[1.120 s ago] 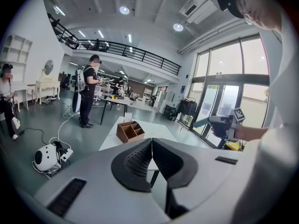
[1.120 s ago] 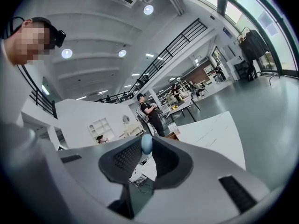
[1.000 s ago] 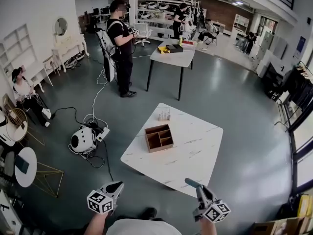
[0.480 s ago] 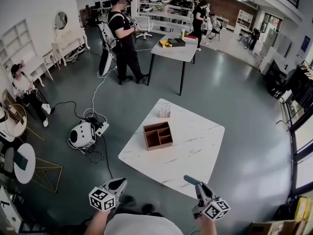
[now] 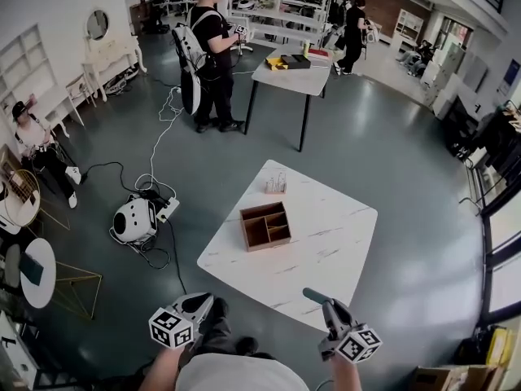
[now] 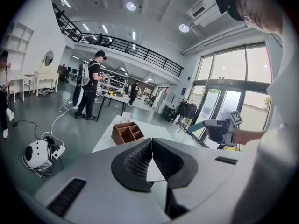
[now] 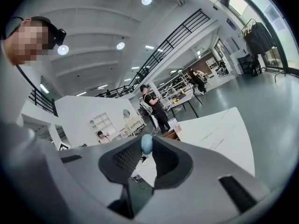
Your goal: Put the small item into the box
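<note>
**Transport step: item not yet boxed**

Right tongs (image 5: 331, 311) pinch the small teal item (image 7: 146, 143) near the table (image 5: 326, 255) edge, well apart from the wooden box (image 5: 264, 226). Left tongs (image 6: 150, 146) are closed and empty. The next move, I judge, is to reach over a compartment and release.

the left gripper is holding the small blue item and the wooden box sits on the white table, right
Wrong gripper: the right gripper is shut on the small blue item, as the right gripper view shows; the left gripper is shut and empty. The wooden box does sit on the white table.
</note>
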### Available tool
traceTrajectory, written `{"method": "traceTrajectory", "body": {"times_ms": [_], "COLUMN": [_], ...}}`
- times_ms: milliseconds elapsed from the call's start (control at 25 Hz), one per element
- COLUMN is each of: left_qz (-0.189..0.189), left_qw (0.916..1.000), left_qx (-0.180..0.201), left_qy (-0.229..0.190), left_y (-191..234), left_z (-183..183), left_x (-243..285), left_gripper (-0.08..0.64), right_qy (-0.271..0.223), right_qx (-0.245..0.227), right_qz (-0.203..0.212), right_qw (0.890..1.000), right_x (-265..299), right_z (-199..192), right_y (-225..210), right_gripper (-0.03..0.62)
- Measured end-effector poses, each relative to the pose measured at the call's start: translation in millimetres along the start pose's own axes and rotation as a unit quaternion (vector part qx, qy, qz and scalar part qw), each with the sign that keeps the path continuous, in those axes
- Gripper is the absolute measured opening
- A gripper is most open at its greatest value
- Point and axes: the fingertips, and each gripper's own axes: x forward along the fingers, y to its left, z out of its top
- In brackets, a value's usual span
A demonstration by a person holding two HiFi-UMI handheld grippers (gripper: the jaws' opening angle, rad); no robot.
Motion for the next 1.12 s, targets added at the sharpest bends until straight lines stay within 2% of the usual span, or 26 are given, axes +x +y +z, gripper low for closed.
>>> {"method": "traceTrajectory", "body": {"times_ms": [200, 720, 1120], "left_qz": [-0.009, -0.050, -0.096], "left_qw": [1.0000, 0.9979, 0.9927], "left_qx": [0.002, 0.005, 0.004], "left_qy": [0.002, 0.041, 0.073], "left_y": [31.6, 106.6, 150.0], "left_z": [18.4, 48.3, 52.7], "left_x": [15.6, 64.9, 94.7], "left_gripper": [0.014, 0.014, 0.014], "right_qy": [0.003, 0.032, 0.056], "right_qx": [0.001, 0.004, -0.011], "right_qz": [-0.011, -0.052, -0.106], "right_qw": [1.000, 0.998, 0.993], "right_x": [33.3, 122.5, 173.8], "right_z": [4.4, -4.2, -6.4], "right_y": [0.8, -1.5, -6.2], "right_gripper": [0.082, 0.081, 0.081]}}
